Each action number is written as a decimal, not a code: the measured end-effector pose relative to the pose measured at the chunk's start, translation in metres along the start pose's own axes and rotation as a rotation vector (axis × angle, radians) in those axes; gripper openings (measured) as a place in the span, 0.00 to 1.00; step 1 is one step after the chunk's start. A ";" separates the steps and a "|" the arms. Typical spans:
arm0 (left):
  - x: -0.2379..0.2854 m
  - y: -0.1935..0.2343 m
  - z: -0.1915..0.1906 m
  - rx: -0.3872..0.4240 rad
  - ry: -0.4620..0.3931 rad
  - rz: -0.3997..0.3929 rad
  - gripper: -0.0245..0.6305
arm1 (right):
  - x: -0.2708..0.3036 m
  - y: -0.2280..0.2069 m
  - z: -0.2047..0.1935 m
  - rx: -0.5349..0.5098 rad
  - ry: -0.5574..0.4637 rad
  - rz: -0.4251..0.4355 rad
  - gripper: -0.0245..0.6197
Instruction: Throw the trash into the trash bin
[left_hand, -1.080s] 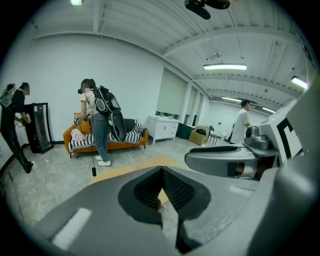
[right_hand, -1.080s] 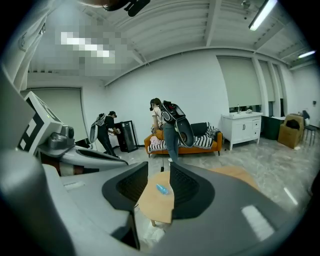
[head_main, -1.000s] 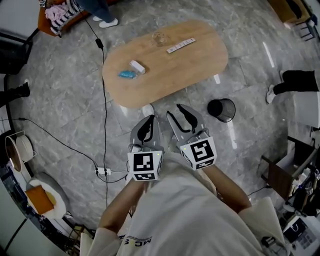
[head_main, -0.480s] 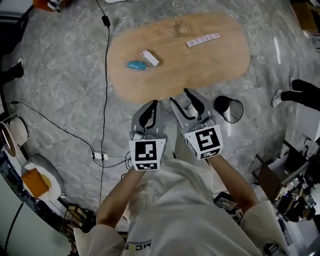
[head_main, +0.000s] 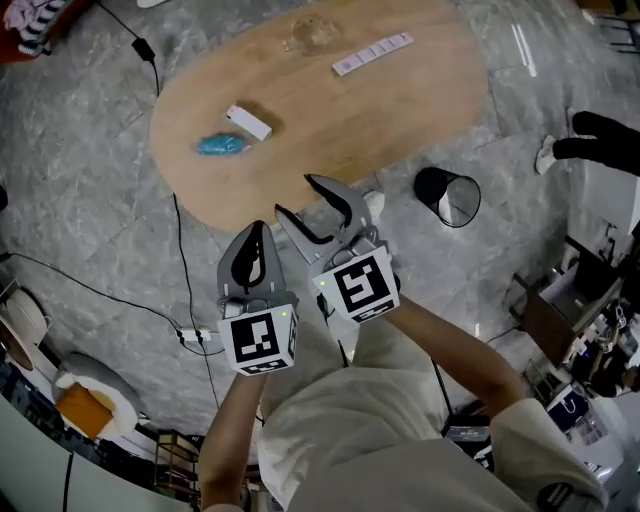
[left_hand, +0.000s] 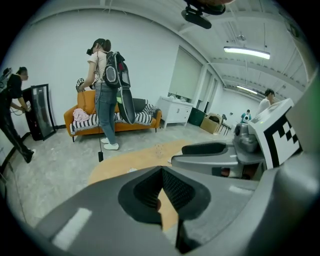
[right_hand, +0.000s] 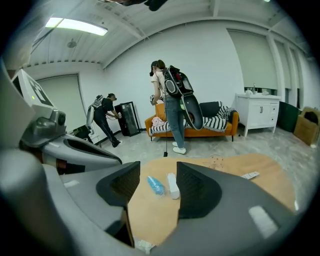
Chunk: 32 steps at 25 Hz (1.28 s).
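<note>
At the near edge of the oval table (head_main: 400, 110), both grippers are held up, touching nothing.

- **Left gripper (head_main: 255, 240):** jaws pressed together, nothing between them.
- **Right gripper (head_main: 300, 200):** jaws wide apart, empty, aimed toward the blue wrapper (head_main: 218, 145).
- **Blue wrapper:** on the tabletop, just beside a white box (head_main: 248, 122).
- **Trash bin (head_main: 447, 197):** on the floor off the table's right side, well apart from the wrapper.

Risks, as I judge them:
- Wide jaws may catch or shove the box along with the wrapper.
- Crumpled film may slip from a shallow pinch.
- The carry to a narrow-mouthed bin invites a miss.
- The floor cable (head_main: 185, 260) could snag a foot.
</note>
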<state>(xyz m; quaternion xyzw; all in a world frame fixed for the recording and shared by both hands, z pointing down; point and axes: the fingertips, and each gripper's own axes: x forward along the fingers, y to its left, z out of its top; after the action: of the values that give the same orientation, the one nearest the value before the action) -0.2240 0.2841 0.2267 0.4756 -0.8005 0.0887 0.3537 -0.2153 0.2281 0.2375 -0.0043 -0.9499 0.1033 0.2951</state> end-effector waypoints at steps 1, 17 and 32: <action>0.008 0.002 -0.002 0.006 -0.004 -0.001 0.04 | 0.007 -0.003 -0.003 -0.013 -0.005 -0.001 0.43; 0.103 0.068 -0.074 -0.076 0.043 0.066 0.04 | 0.126 -0.050 -0.079 -0.060 0.079 -0.058 0.44; 0.135 0.073 -0.109 -0.068 0.096 0.032 0.04 | 0.198 -0.065 -0.135 -0.079 0.157 -0.055 0.44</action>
<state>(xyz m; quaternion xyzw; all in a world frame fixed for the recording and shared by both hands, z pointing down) -0.2720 0.2807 0.4091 0.4456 -0.7927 0.0900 0.4062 -0.2998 0.2047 0.4697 0.0022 -0.9269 0.0567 0.3710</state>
